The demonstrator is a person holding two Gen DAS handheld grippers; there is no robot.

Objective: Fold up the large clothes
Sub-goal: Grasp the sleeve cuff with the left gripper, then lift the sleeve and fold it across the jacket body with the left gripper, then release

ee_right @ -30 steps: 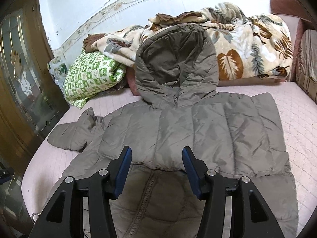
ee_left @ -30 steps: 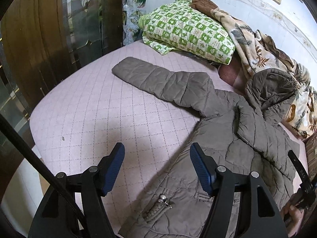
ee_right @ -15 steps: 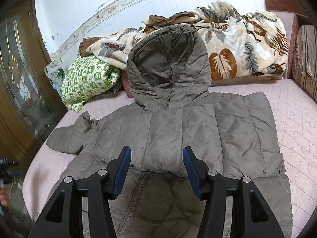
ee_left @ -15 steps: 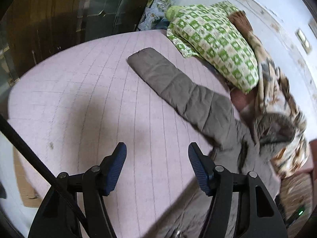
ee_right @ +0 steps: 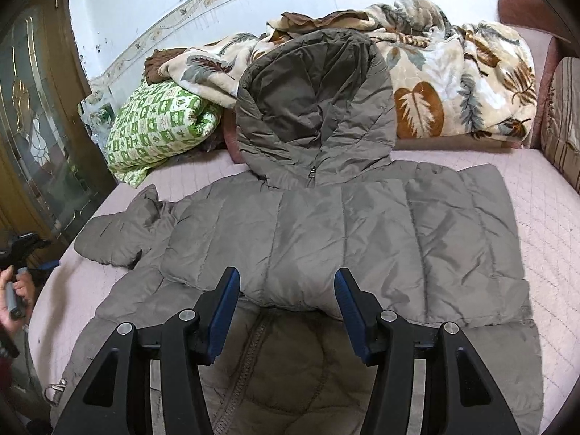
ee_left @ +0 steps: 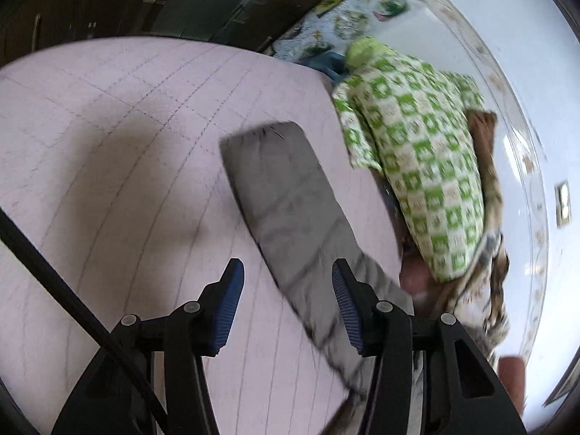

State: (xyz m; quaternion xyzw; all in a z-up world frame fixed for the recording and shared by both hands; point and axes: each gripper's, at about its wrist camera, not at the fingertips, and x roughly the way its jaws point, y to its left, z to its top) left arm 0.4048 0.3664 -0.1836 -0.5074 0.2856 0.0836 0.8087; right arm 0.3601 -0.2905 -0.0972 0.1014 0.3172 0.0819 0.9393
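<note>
Two hand-held grippers hovered with nothing held: our left hand-held gripper (ee_left: 286, 306), jaws just narrowing, above the puffer jacket's (ee_right: 326, 253) sleeve (ee_left: 290, 214); our right hand-held gripper (ee_right: 286, 317) half-open over the jacket spread on the bed (ee_right: 551, 217).

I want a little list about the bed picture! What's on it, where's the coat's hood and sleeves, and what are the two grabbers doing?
coat: grey puffer coat spread on the pink bed
hood: lying up against the leaf blanket
folded sleeve: laid across the chest
other sleeve: stretched out flat, beside the green pillow
left hand-held gripper: open, jaws just been closing, over that sleeve, not gripping it
right hand-held gripper: open, over the coat's middle, holding nothing
</note>
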